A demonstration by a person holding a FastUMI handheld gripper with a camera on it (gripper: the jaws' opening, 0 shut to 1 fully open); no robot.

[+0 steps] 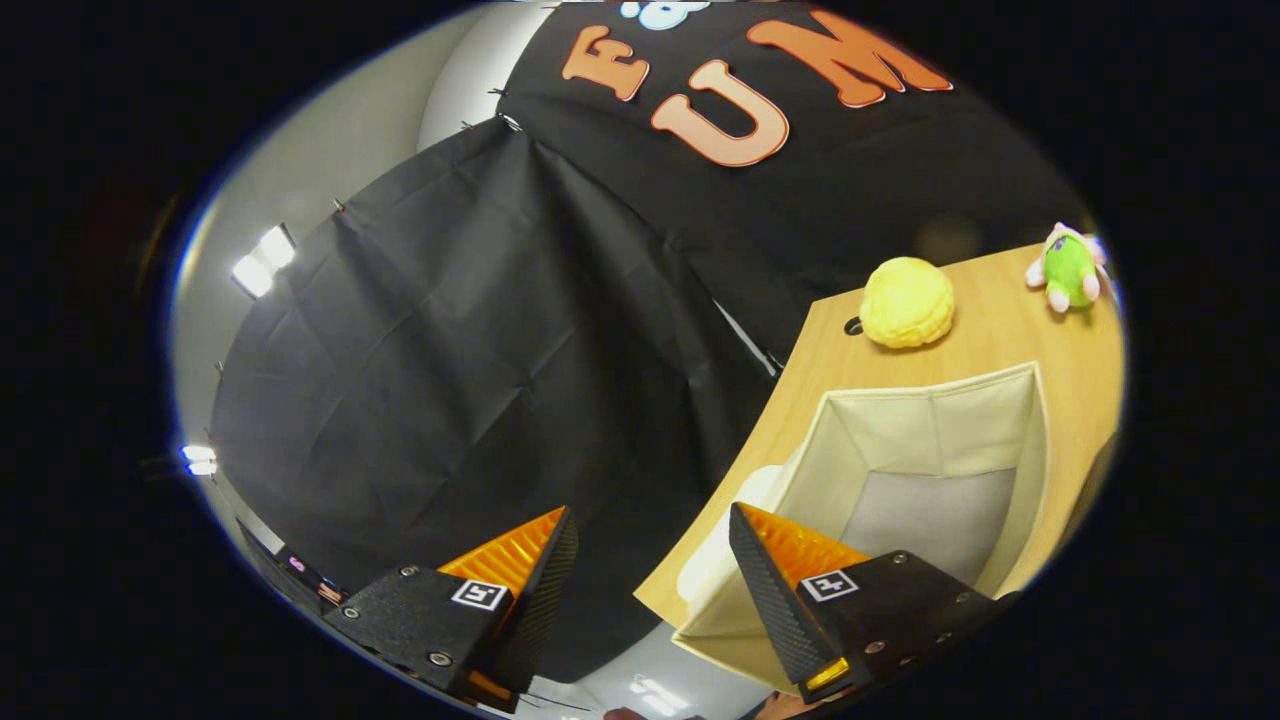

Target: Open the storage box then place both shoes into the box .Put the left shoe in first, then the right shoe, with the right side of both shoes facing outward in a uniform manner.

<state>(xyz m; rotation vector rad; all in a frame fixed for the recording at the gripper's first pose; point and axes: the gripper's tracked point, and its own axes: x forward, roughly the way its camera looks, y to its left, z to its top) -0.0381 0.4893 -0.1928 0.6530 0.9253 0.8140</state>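
Gripper view: your gripper (650,540) is wide open, holding nothing. Just ahead of one finger sits the storage box (1030,440) on the bench (1000,320), top open, looks empty. No shoes seen. Likely between opening and loading; next you need to find and grab the left shoe.

A wooden table (1000,350) stood against the booth's black cloth wall (450,350), with a small dark hole (853,326) near its far corner. Just beside that hole sat a bumpy yellow plush ball (907,302) — and farther along, well apart from it, a green and pink plush toy (1068,268). Bright ceiling lights (262,260) glowed beyond the cloth's edge.
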